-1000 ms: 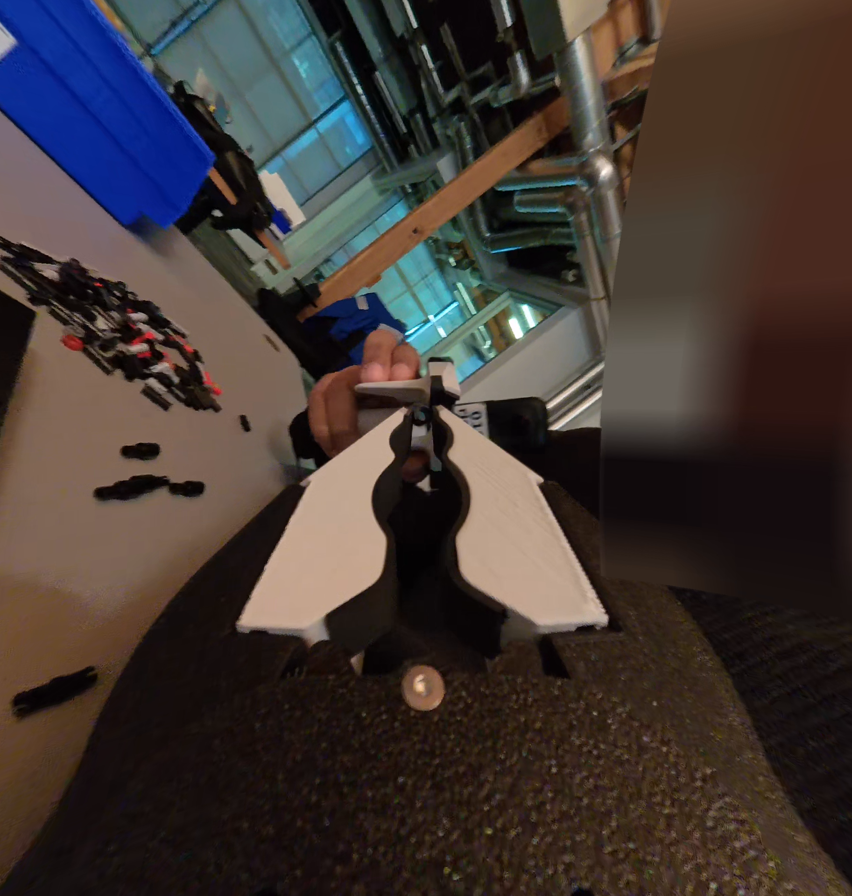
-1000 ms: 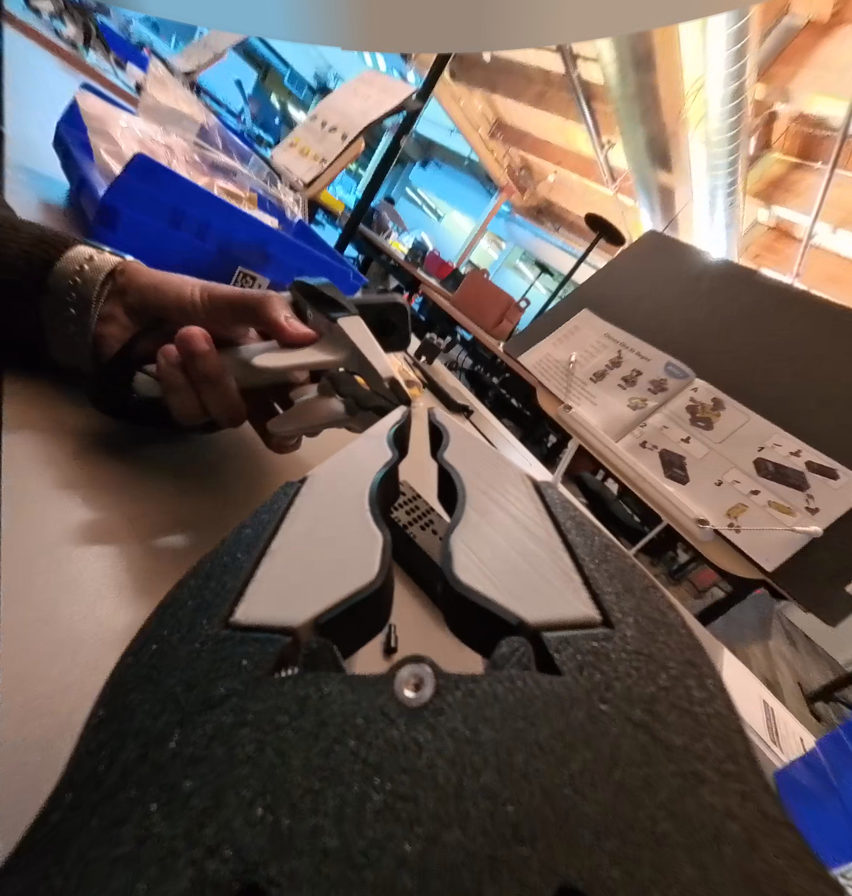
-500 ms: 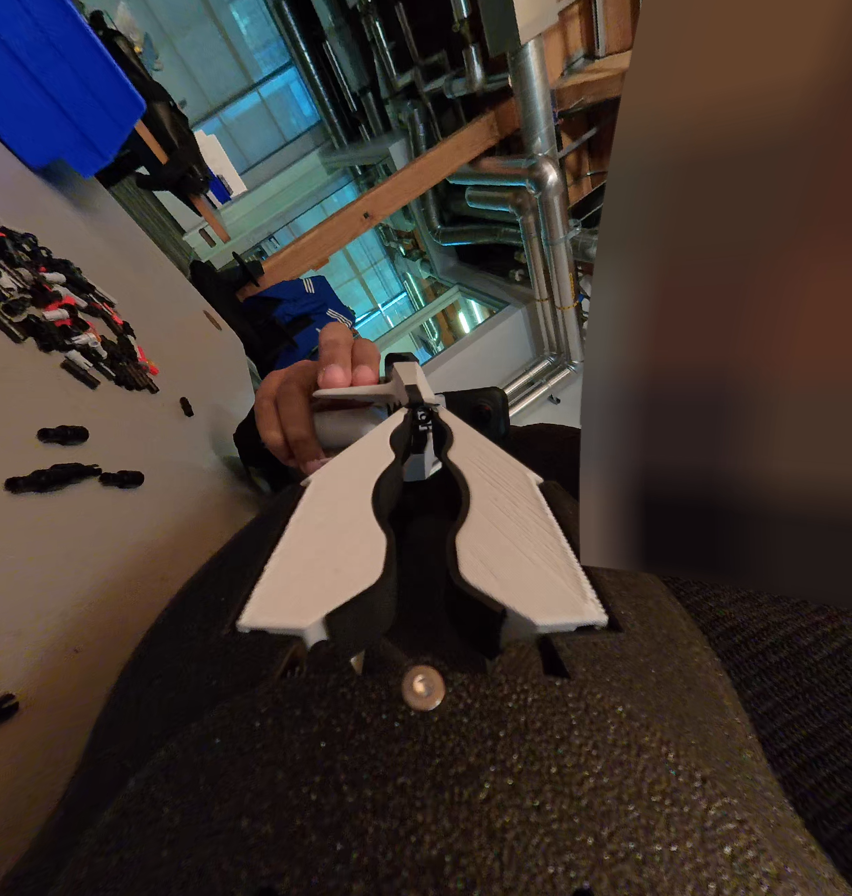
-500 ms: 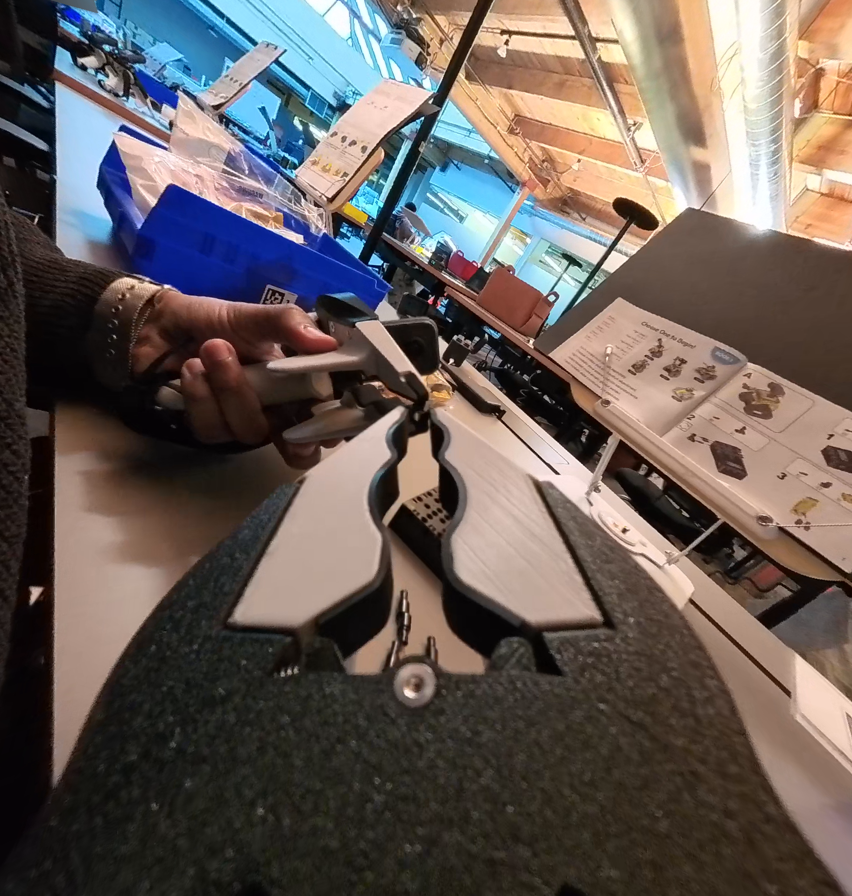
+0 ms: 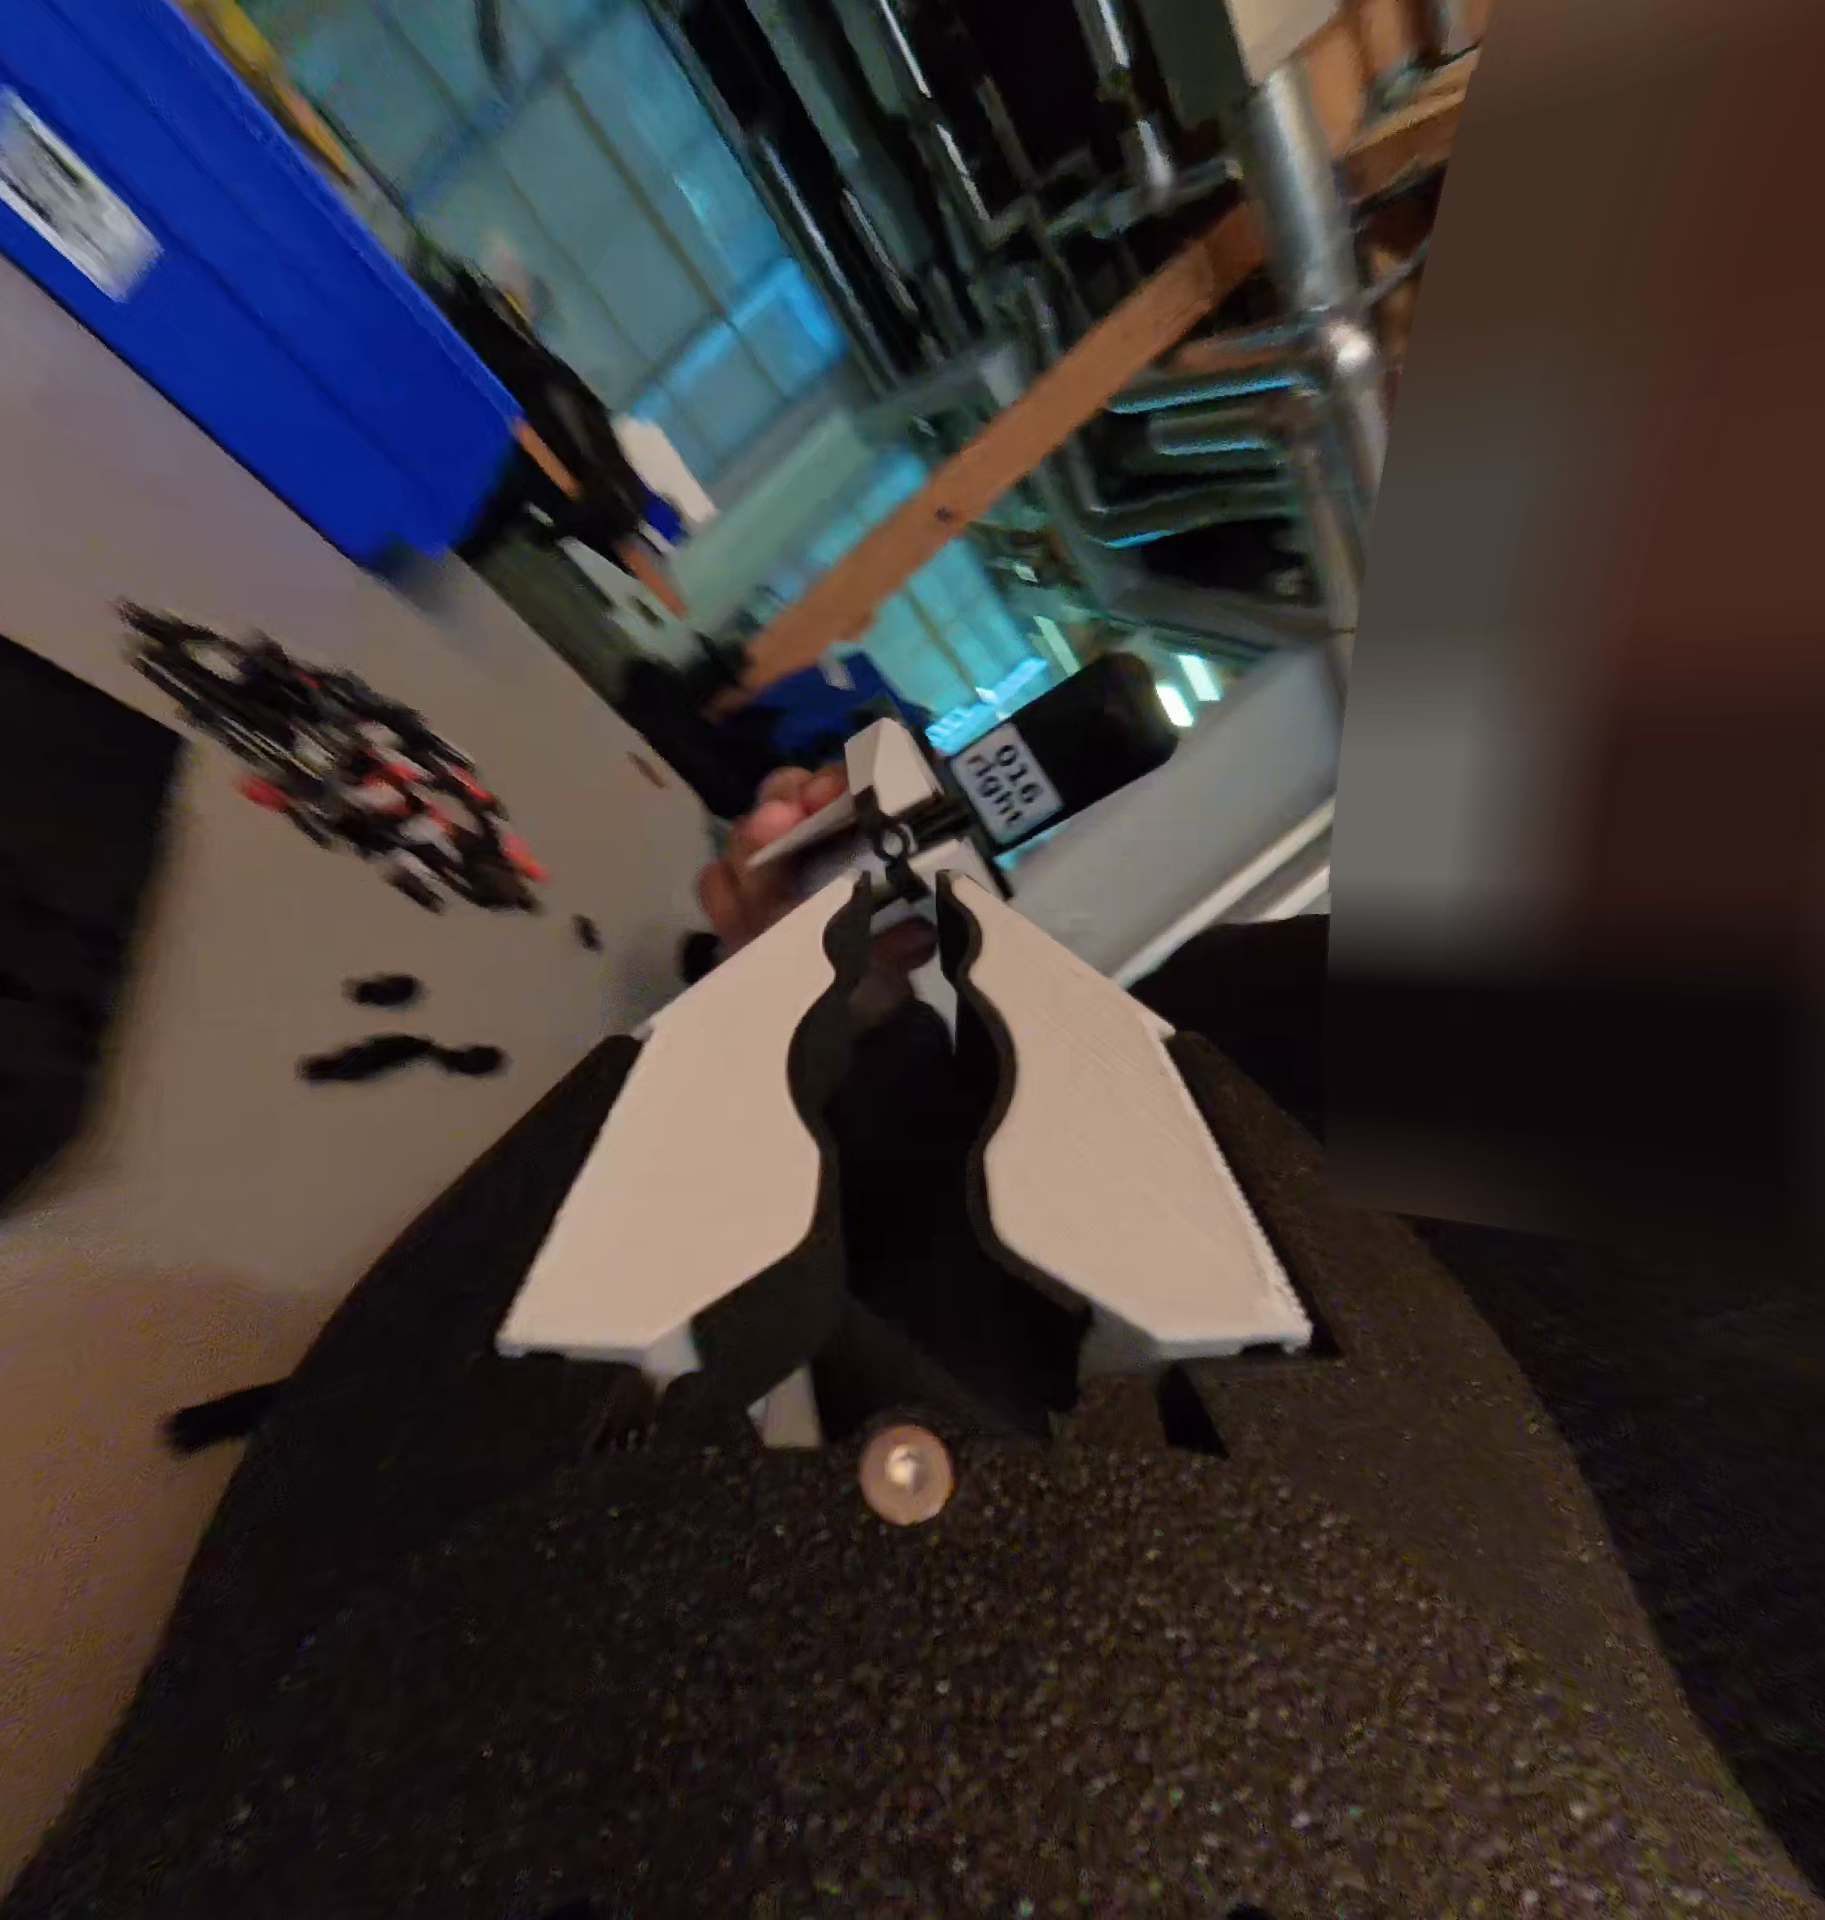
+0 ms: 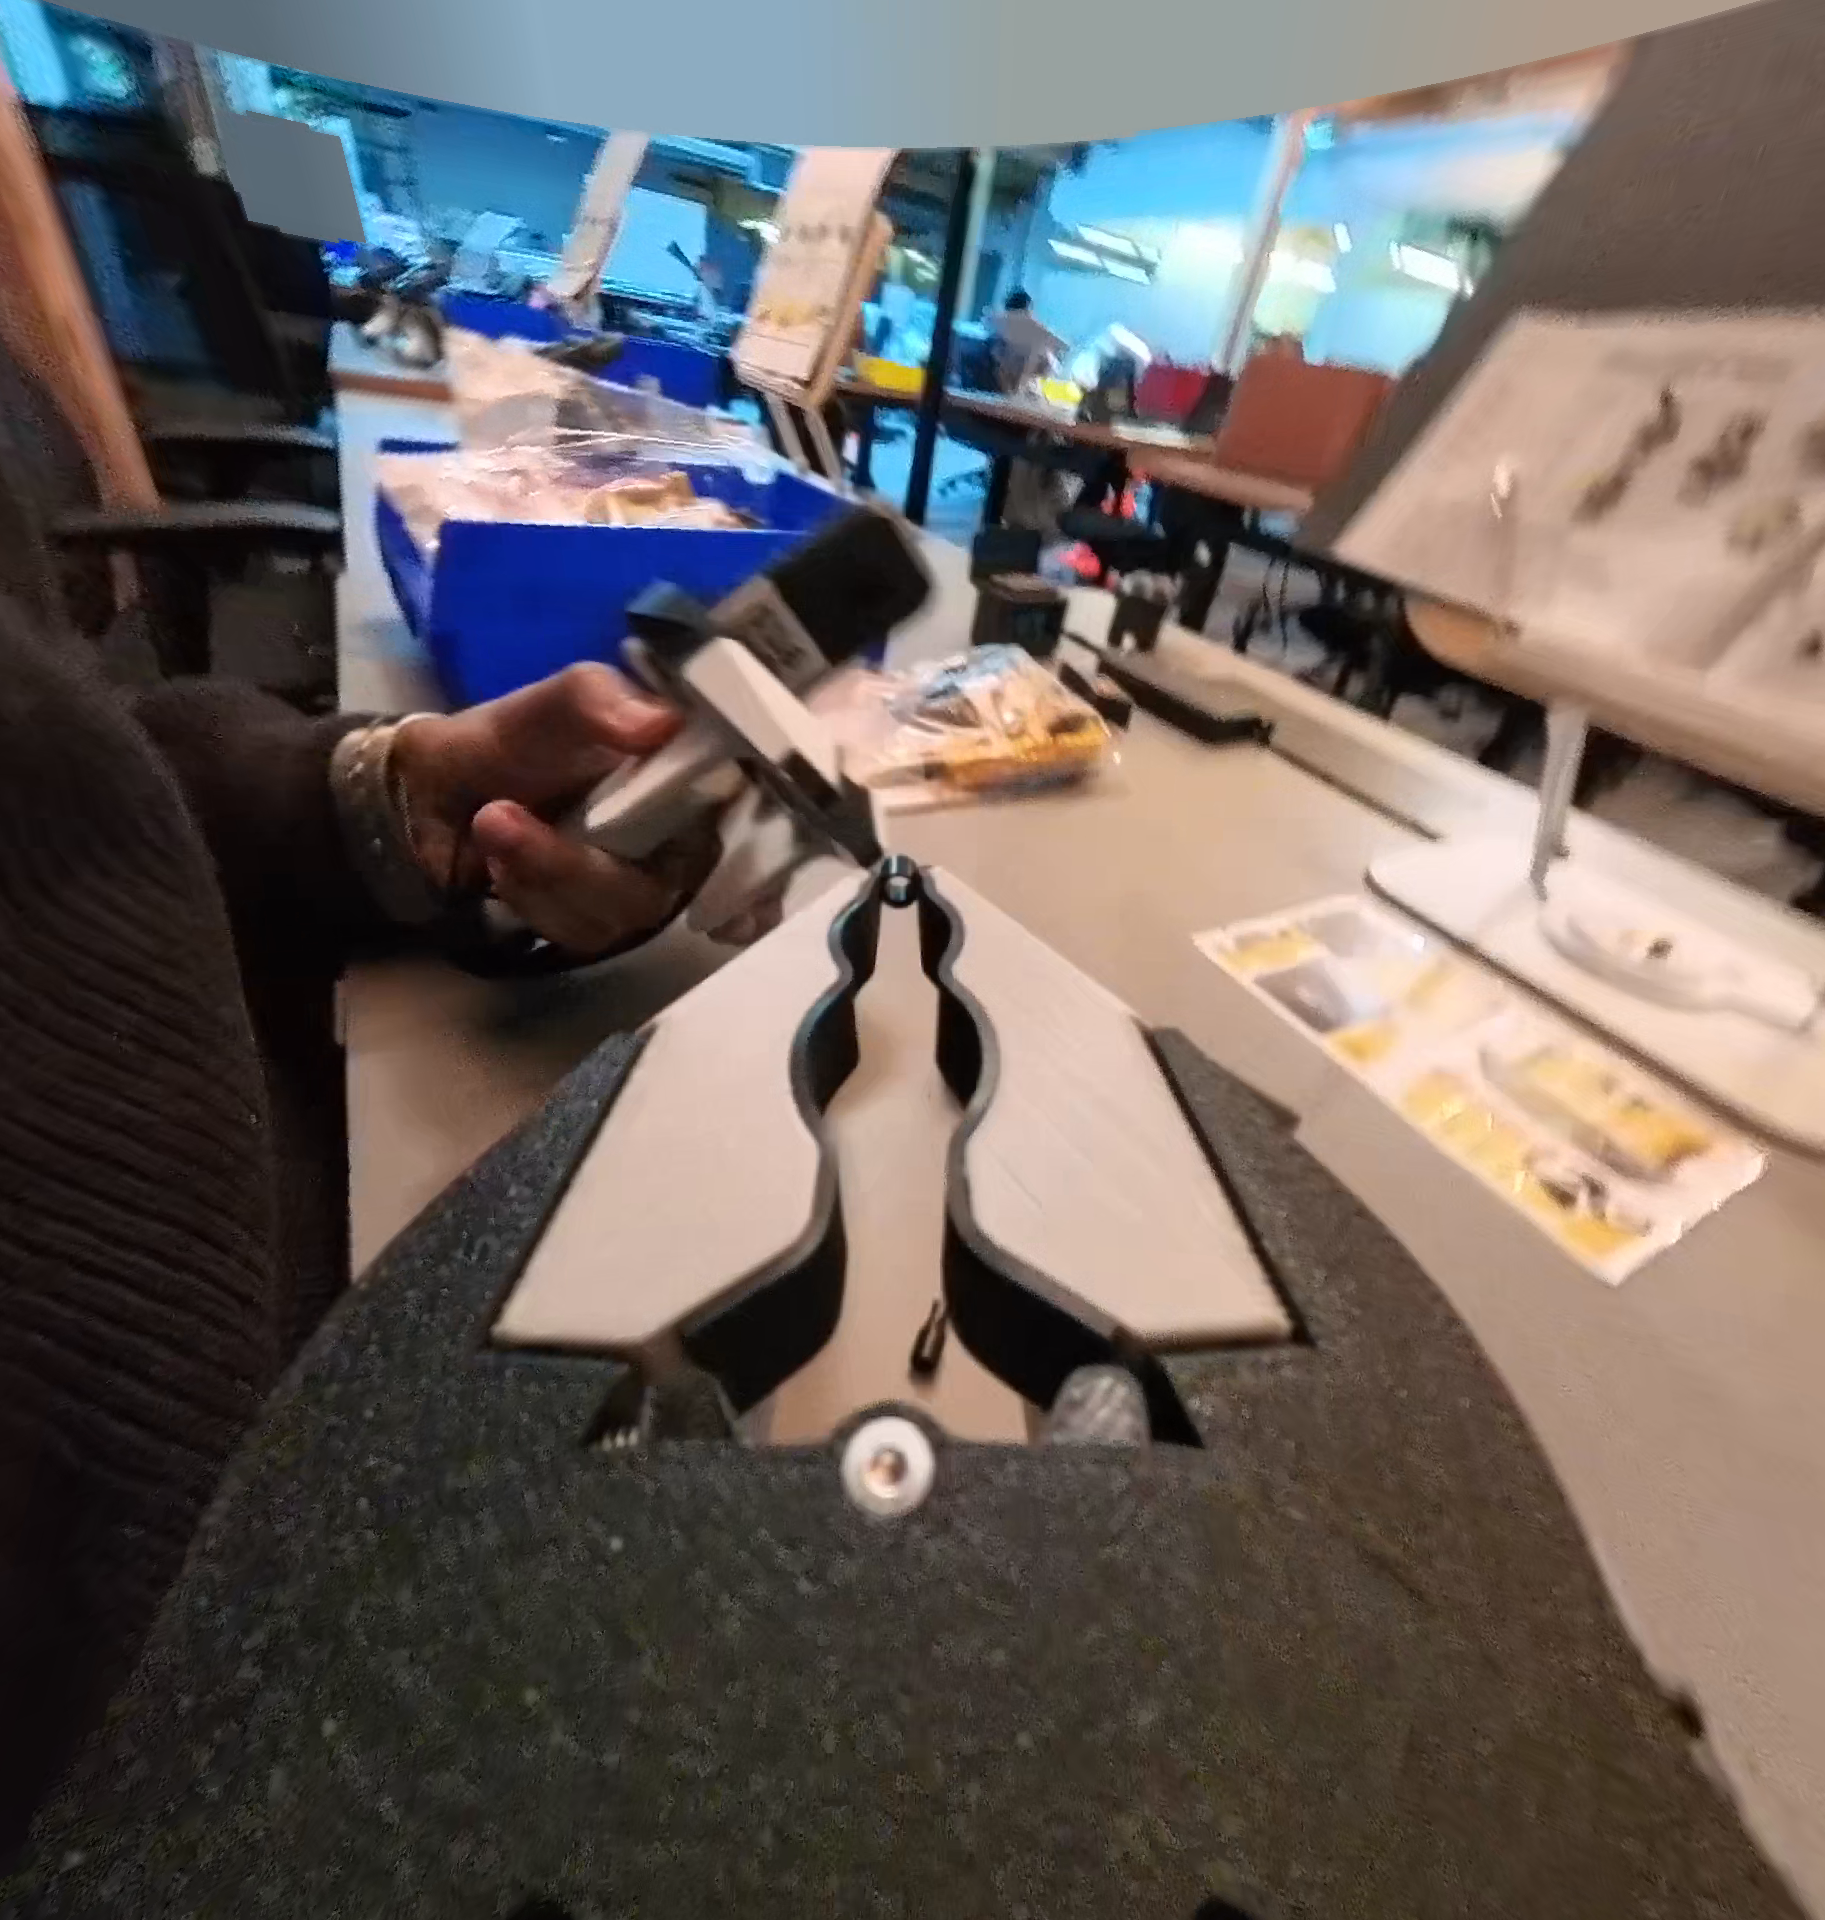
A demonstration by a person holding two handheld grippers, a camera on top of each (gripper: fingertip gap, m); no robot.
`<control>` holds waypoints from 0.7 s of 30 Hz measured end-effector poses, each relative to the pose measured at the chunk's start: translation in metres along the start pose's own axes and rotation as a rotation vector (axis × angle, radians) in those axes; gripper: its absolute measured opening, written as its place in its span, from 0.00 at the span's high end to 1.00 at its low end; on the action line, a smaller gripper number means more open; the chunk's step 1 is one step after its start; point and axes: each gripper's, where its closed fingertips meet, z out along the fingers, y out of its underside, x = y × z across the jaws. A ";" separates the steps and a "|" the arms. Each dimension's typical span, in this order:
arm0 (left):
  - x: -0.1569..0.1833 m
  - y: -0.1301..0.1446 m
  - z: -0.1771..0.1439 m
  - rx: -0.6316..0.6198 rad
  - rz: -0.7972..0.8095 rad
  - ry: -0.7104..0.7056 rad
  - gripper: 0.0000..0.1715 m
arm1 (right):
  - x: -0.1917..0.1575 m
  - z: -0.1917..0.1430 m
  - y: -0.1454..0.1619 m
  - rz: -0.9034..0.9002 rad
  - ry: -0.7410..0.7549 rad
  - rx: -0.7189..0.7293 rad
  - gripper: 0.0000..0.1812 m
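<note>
Right now your right gripper (image 6: 895,902) pinches 1 small black ring piece (image 6: 896,889) at its fingertips above the table (image 6: 1147,894); your left gripper (image 5: 900,902) stands slightly spread, tips just beside it.

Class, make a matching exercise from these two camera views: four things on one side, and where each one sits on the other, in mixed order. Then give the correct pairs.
Things
1. small black ring
2. blue bin
3. picture sheet
4. open booklet

Places
a. lying flat on the table
b. propped up on a stand
c. pinched between the jaws of the right gripper
d. at the far left of the table, with clear bags in it

Pairs: 1-c, 2-d, 3-a, 4-b
</note>
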 end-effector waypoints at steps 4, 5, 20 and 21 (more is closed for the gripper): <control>-0.019 -0.016 -0.020 0.009 0.283 -0.299 0.95 | 0.027 -0.010 0.034 0.213 0.061 -0.215 0.96; -0.025 -0.017 -0.025 -0.011 0.345 -0.373 0.95 | 0.030 -0.012 0.044 0.212 0.083 -0.254 0.96; -0.065 0.008 -0.028 -0.255 0.515 -0.652 1.00 | 0.018 0.004 0.089 0.226 0.061 -0.414 0.96; -0.066 0.009 -0.028 -0.262 0.516 -0.653 1.00 | 0.018 0.004 0.091 0.217 0.066 -0.426 0.96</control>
